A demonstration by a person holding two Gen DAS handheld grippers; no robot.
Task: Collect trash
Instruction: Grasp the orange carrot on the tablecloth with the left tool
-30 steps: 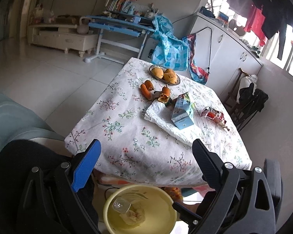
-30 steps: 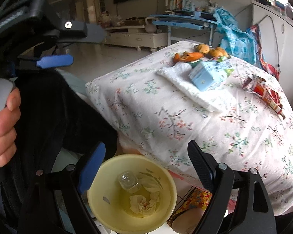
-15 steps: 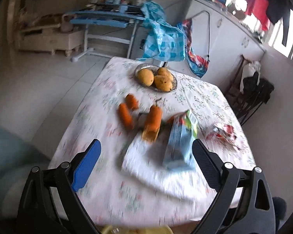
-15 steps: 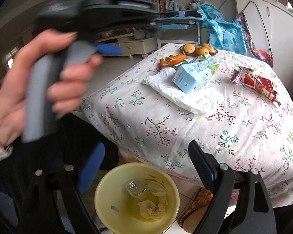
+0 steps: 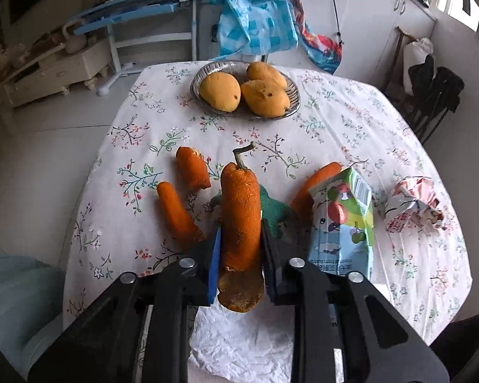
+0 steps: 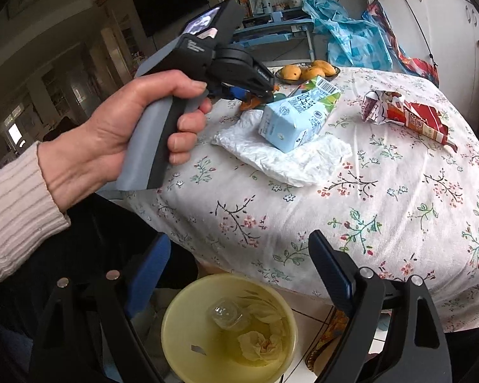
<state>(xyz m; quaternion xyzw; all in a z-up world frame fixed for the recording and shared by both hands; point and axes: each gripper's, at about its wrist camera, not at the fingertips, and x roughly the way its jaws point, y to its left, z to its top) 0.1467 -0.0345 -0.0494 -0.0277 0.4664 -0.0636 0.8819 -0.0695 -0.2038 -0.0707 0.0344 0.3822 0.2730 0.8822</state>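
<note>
One peel (image 5: 240, 220) lengthwise btwn fingers, stem forward.

Your left gripper (image 5: 239, 249) is squeezed shut far out over the table, your left hand (image 6: 137, 127) wrapped round its grey handle. Your right gripper (image 6: 239, 274) hangs near and low, jaws spread wide.

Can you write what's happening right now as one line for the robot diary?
step: picking up trash | left gripper: shut on orange peel | right gripper: open, above yellow bin | on table: milk carton, snack wrapper
</note>
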